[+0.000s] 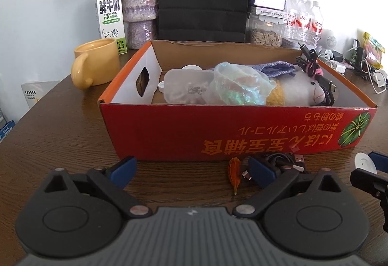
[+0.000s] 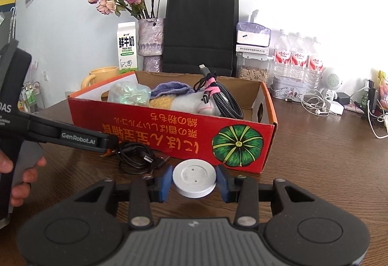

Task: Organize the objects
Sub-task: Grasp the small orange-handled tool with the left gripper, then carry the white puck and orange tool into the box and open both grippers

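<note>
A: Where's the red box (image 2: 169,130)?
B: Mid-frame on the table (image 2: 315,157), open strip along its near edge.
A: The jaws?
B: Right gripper (image 2: 194,183) clamps the white disc (image 2: 194,177), lower centre; left gripper (image 1: 191,170) gapes wide beside the black cable (image 1: 286,161).

Glossy cardboard box (image 2: 169,130), wood-grain table (image 2: 315,157), matt white plastic disc (image 2: 194,177)

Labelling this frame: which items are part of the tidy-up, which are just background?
In play: white round puck in right gripper; black USB cable; orange scrap; red cardboard box.
Background: milk carton, yellow mug, vase, water bottles.
</note>
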{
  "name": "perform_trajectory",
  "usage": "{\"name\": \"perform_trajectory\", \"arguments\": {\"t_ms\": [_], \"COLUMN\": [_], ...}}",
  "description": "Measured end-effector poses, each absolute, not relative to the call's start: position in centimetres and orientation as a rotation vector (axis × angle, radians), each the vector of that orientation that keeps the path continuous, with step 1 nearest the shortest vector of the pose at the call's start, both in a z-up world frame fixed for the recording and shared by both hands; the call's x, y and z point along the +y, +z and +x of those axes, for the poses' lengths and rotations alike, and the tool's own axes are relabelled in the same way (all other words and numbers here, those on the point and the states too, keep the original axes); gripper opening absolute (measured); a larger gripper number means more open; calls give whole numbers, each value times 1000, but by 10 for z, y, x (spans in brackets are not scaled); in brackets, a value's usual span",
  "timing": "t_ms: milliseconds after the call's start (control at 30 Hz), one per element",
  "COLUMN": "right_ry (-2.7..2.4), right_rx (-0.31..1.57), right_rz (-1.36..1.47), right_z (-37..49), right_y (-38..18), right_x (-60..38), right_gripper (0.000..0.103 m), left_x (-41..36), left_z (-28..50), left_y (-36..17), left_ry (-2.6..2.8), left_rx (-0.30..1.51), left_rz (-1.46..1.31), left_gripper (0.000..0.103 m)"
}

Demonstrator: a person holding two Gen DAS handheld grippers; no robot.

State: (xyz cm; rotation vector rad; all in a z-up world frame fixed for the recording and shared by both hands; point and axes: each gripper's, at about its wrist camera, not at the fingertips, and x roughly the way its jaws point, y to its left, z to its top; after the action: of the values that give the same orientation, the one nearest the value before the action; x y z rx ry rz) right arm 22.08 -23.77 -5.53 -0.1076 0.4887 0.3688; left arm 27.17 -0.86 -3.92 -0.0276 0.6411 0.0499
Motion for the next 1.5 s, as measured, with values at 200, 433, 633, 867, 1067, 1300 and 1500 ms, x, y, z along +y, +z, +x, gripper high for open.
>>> {"name": "perform_trajectory", "arguments": {"t_ms": [200,433,633,867,1067,1300,1500], "right_ry": [373,374,375,374,369,370,391], "right_rx": [488,490,493,491,457,411,320], "right_rz": [-107,-107,-106,-103,-91,-101,-127], "right_z": [220,220,220,220,215,213,228], "right_y": [-56,-56,-56,-56,-54,-36,-3], "right_x": [-237,-237,-236,-237,-240,-237,-219], "right_gripper": [38,38,38,38,38,38,38], "left_x": [-8,-12,-18,-13,-14,-7,-9], "left_z": [271,272,265,251,230,222,235], "left_y": [-41,-46,-46,-42,-28,10,38], "left_ry": [20,15,-25,-13,-15,-43,-53], "left_rx": [639,663,638,601,532,425,350], "left_rz": [-53,-22,-1,-44,-40,-52,-50], "left_gripper": [83,79,14,14,14,14,14]}}
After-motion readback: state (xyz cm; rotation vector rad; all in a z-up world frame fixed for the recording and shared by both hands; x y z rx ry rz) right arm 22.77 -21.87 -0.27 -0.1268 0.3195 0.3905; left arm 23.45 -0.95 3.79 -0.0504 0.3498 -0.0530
